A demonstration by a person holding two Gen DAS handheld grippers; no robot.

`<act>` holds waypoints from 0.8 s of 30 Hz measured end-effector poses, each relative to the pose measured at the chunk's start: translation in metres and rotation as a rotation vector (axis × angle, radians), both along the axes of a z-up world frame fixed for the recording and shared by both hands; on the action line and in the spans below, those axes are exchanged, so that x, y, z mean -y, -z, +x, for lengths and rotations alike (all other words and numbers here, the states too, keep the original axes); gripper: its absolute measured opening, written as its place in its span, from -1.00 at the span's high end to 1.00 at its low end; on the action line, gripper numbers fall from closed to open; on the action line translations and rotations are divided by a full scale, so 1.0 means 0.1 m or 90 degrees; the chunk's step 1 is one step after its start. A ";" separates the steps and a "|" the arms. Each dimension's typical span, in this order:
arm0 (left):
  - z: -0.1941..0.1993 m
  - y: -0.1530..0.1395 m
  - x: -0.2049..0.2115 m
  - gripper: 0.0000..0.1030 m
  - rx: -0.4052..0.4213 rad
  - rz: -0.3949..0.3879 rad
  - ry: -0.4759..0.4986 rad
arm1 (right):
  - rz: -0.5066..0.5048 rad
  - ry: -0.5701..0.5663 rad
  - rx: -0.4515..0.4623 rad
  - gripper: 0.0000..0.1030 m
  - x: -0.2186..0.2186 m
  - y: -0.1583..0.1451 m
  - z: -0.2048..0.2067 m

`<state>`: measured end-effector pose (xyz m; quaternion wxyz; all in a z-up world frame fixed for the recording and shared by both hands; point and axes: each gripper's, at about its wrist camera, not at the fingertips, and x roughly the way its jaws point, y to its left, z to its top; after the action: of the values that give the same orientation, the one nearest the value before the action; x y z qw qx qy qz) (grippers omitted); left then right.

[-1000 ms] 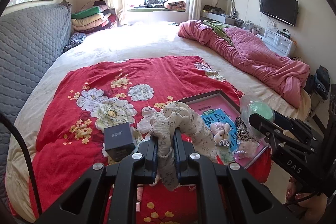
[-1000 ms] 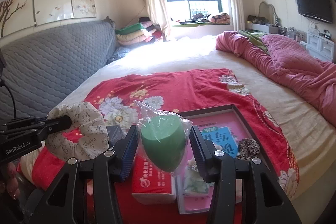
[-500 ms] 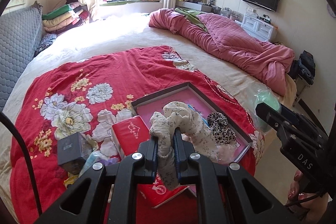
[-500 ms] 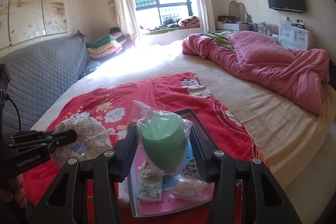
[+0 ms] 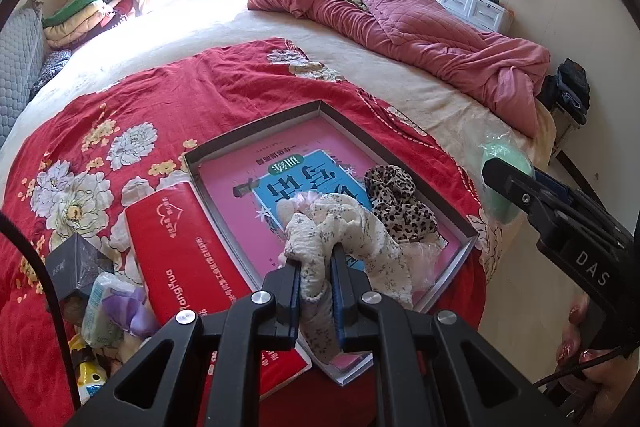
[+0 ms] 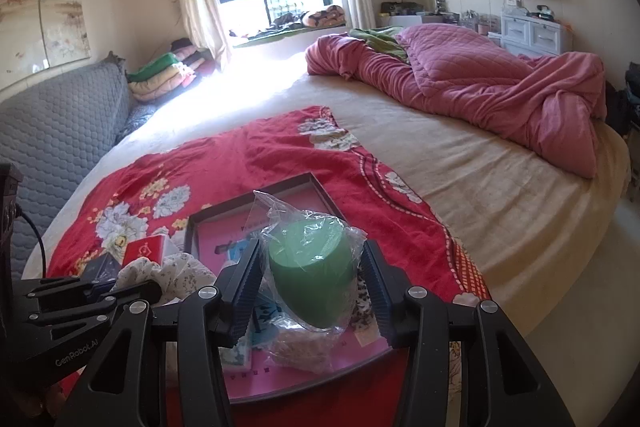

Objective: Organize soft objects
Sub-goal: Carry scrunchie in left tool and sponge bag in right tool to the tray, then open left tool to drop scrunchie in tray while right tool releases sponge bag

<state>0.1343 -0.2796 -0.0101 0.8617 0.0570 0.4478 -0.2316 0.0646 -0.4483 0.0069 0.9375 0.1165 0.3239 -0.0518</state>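
My left gripper [image 5: 315, 267] is shut on a cream floral scrunchie [image 5: 344, 227] and holds it above the near part of a dark-rimmed tray [image 5: 256, 125] with a pink book inside. A leopard scrunchie [image 5: 394, 197] lies in the tray. My right gripper [image 6: 312, 279] is shut on a green sponge in a clear bag [image 6: 312, 279], held above the tray [image 6: 256, 201]. The right gripper also shows at the right of the left wrist view [image 5: 516, 183], beyond the tray's right rim. The left gripper with the scrunchie [image 6: 160, 273] shows at the lower left of the right wrist view.
The tray lies on a red floral cloth [image 5: 160, 95] on a big bed. Left of the tray lie a red tissue pack [image 5: 180, 239], a dark small box [image 5: 76, 263] and small packets [image 5: 108, 311]. A pink quilt [image 5: 420, 27] is bunched at the far right.
Both grippers have moved right and forward over the tray with their loads. The scrunchie now hangs over the tray's near part, and the green sponge has moved above the tray.
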 end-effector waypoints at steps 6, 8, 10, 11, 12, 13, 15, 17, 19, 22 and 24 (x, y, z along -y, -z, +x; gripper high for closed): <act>0.01 0.18 0.14 0.75 -0.012 0.011 0.014 | -0.005 0.025 -0.041 0.00 0.16 0.23 0.05; 0.02 0.23 0.17 0.75 -0.016 0.015 0.015 | -0.010 0.027 -0.054 0.00 0.18 0.30 0.08; 0.03 0.29 0.19 0.75 -0.022 0.022 0.016 | -0.013 0.028 -0.064 0.00 0.19 0.37 0.10; 0.03 0.32 0.19 0.75 -0.024 0.022 0.016 | -0.015 0.029 -0.069 0.00 0.20 0.41 0.12; 0.04 0.34 0.19 0.75 -0.025 0.025 0.017 | -0.017 0.029 -0.073 0.00 0.20 0.44 0.13; 0.04 0.36 0.20 0.75 -0.027 0.029 0.016 | -0.018 0.028 -0.077 0.00 0.19 0.47 0.14; 0.05 0.40 0.19 0.75 -0.033 0.029 0.018 | -0.020 0.026 -0.083 0.00 0.19 0.51 0.16; 0.06 0.43 0.20 0.75 -0.035 0.030 0.019 | -0.023 0.024 -0.087 0.00 0.18 0.54 0.18; 0.06 0.45 0.21 0.75 -0.040 0.029 0.021 | -0.030 0.024 -0.092 0.00 0.18 0.58 0.20; 0.07 0.48 0.21 0.75 -0.040 0.028 0.021 | -0.045 0.024 -0.097 0.00 0.16 0.62 0.25; 0.09 0.50 0.21 0.75 -0.044 0.029 0.020 | -0.045 0.020 -0.102 0.00 0.16 0.67 0.29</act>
<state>0.1434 -0.3003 -0.0604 0.8405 0.0755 0.4816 -0.2363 0.0937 -0.4640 -0.0599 0.9112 0.0840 0.3939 -0.0867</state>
